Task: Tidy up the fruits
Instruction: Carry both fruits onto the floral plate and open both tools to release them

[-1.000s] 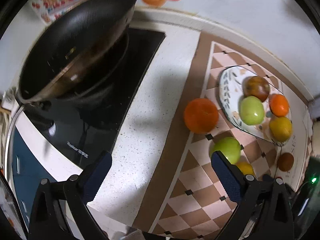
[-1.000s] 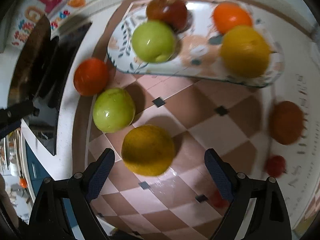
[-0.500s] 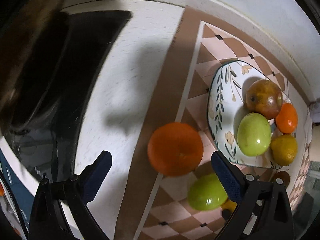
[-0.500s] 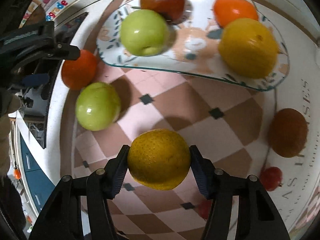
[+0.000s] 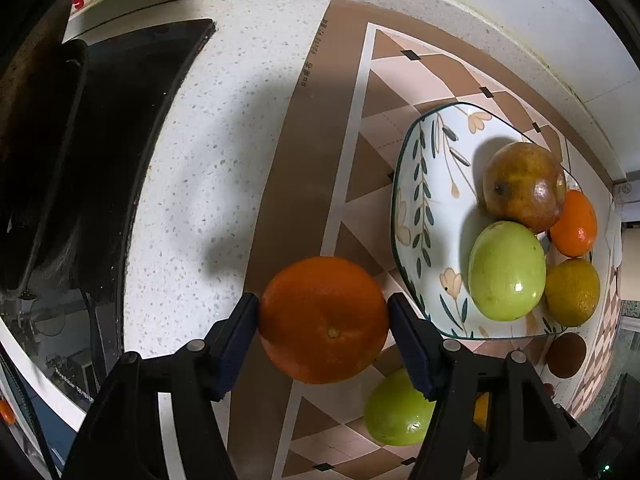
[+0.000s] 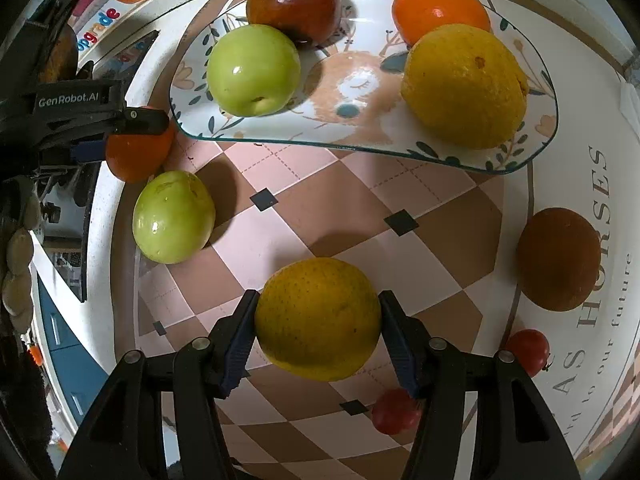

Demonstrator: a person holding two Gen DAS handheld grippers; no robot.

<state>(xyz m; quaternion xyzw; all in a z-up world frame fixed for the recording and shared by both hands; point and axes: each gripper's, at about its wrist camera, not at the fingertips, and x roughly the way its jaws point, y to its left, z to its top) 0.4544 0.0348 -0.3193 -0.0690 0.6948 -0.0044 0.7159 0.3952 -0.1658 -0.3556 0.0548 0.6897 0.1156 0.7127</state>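
Gripping a round orange fruit (image 5: 324,319) and a dimpled yellow citrus (image 6: 318,318), the left gripper (image 5: 323,332) and right gripper (image 6: 318,330) next need lifting to the leaf-patterned ceramic plate (image 6: 532,80).

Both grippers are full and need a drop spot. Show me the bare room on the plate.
The plate is bare in its middle, between the green apple and the yellow citrus. Its left end, seen from the left wrist, is also free. The back is crowded: red apple and small orange. The right gripper holds a yellow fruit; the left gripper an orange.
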